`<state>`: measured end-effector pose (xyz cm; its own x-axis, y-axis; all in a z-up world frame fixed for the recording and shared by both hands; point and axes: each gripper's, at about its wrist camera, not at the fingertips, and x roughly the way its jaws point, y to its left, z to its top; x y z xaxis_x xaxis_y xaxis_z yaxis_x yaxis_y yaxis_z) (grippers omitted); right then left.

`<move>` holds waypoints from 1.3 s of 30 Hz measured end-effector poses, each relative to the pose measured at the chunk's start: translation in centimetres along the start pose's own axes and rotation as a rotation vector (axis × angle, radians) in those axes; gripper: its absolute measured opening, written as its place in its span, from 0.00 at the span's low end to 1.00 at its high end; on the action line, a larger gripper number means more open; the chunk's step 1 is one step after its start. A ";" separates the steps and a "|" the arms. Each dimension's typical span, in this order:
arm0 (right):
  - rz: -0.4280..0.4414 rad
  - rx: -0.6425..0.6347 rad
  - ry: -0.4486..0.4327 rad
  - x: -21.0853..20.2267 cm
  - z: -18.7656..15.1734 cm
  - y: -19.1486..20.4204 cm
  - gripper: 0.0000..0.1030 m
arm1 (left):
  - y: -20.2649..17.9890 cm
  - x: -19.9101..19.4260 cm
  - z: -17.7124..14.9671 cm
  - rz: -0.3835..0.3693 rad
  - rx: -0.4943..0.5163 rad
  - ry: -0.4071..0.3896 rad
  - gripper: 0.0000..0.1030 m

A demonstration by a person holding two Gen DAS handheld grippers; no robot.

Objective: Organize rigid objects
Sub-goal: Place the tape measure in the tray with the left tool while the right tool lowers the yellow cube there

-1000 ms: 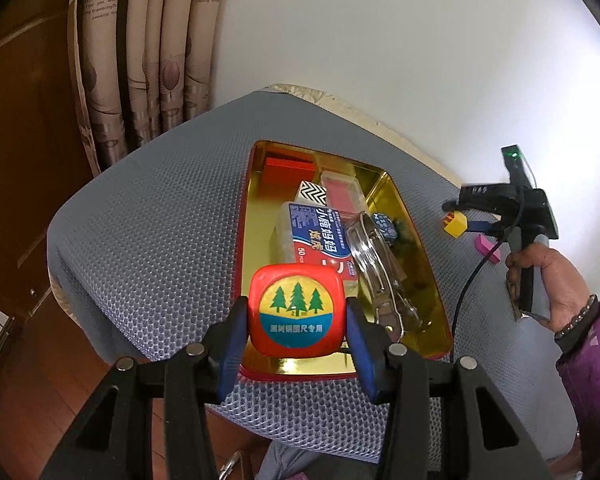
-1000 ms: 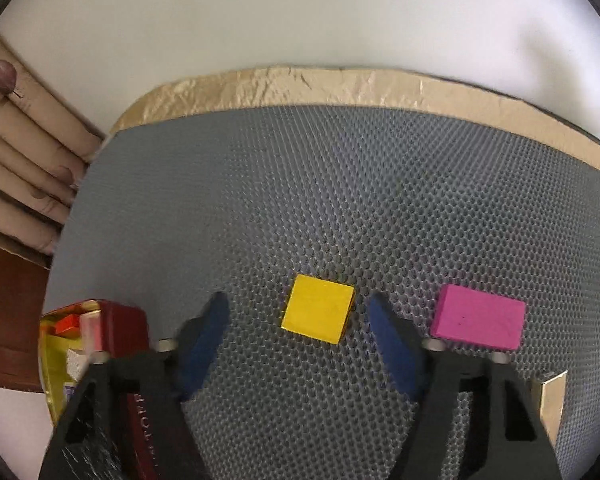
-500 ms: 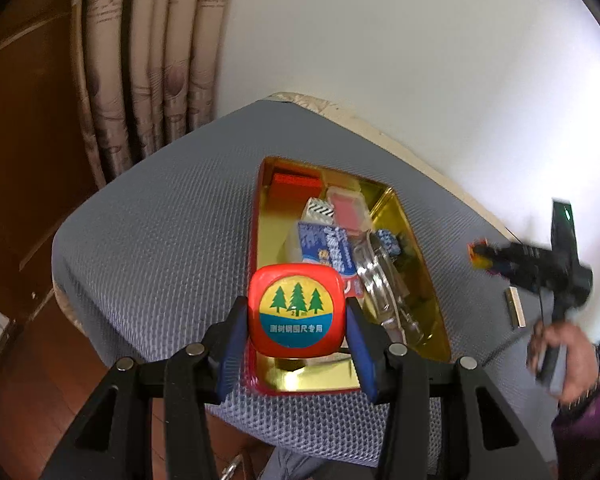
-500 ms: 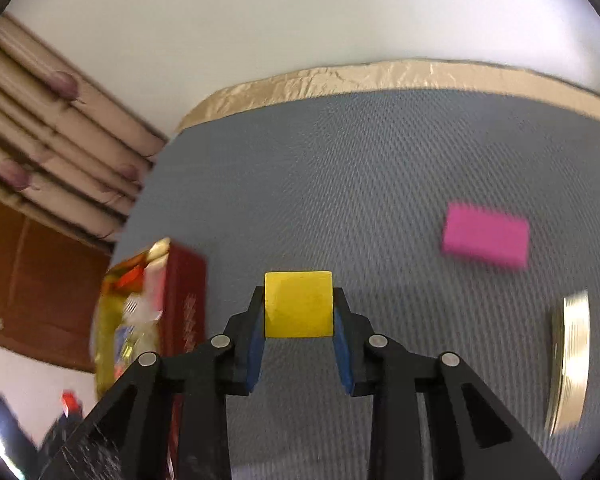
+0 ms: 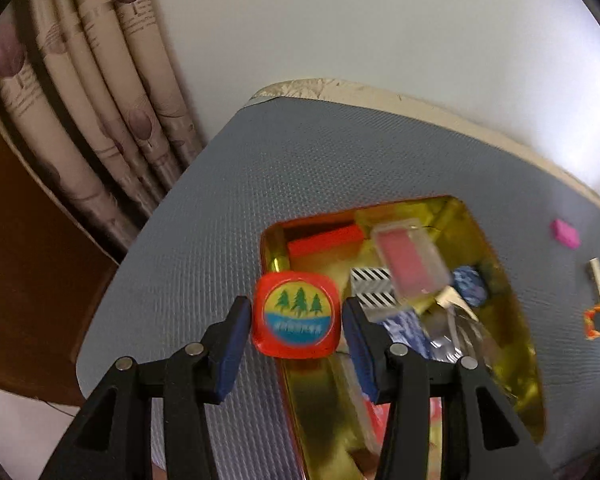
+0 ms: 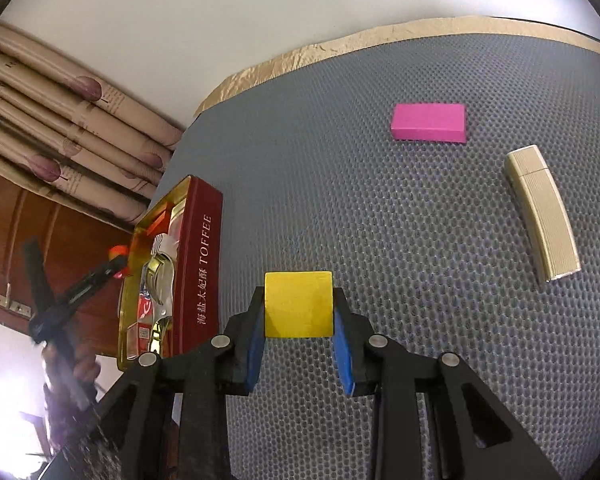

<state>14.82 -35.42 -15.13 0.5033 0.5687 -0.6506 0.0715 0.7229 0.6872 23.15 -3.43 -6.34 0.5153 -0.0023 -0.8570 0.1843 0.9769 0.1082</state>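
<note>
My left gripper (image 5: 296, 330) is shut on a red tape measure (image 5: 296, 316) with a tree logo, held over the left rim of the gold tin tray (image 5: 500, 248). The tray holds a red block (image 5: 324, 240), a clear pink box (image 5: 410, 264), a striped cube (image 5: 370, 288) and metal pieces. In the right wrist view my right gripper (image 6: 299, 334) is shut on a yellow block (image 6: 299, 304) above the grey mat, to the right of the tin (image 6: 202, 264). The left gripper (image 6: 112, 266) shows there over the tin.
A pink block (image 6: 429, 122) and a beige ribbed case (image 6: 540, 214) lie on the grey honeycomb mat (image 6: 380, 240) to the right. Patterned curtains (image 5: 100, 100) hang at the left, with a white wall behind. The mat ends at a tan taped edge (image 6: 340, 46).
The right gripper shut on the yellow block and carried it left toward the tin. The left gripper swung and rolled with the tape measure, so the tin now sits to its right.
</note>
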 end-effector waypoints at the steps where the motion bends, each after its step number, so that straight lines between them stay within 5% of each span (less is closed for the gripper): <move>1: 0.000 -0.003 0.000 0.0 0.1 0.1 0.27 | -0.1 0.5 0.3 0.016 0.009 0.014 0.47; 5: 0.007 -0.023 -0.001 0.1 0.3 0.7 0.27 | 0.2 0.0 0.8 -0.007 -0.002 -0.011 0.47; 10: 0.037 -0.047 0.002 0.1 0.4 2.0 0.27 | 3.4 -5.4 0.2 -0.050 -0.189 -0.161 0.47; 16: 0.104 -0.116 0.019 0.0 0.3 5.9 0.27 | 5.6 -10.9 -5.8 -0.010 -0.387 -0.190 0.49; 23: 0.168 -0.240 0.093 2.4 -0.4 12.9 0.27 | 4.4 -13.1 -13.4 0.071 -0.471 -0.204 0.50; 30: 0.147 -0.334 0.190 6.7 -2.2 17.5 0.27 | 5.1 -11.6 -14.2 0.069 -0.477 -0.184 0.50; 39: 0.080 -0.342 0.230 9.5 -3.5 18.1 0.30 | 3.9 -11.8 -14.0 0.070 -0.397 -0.215 0.50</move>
<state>17.87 -15.54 -10.00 0.2873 0.6728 -0.6817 -0.2698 0.7398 0.6164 6.06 3.43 -2.87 0.6846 0.0635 -0.7261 -0.1709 0.9824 -0.0752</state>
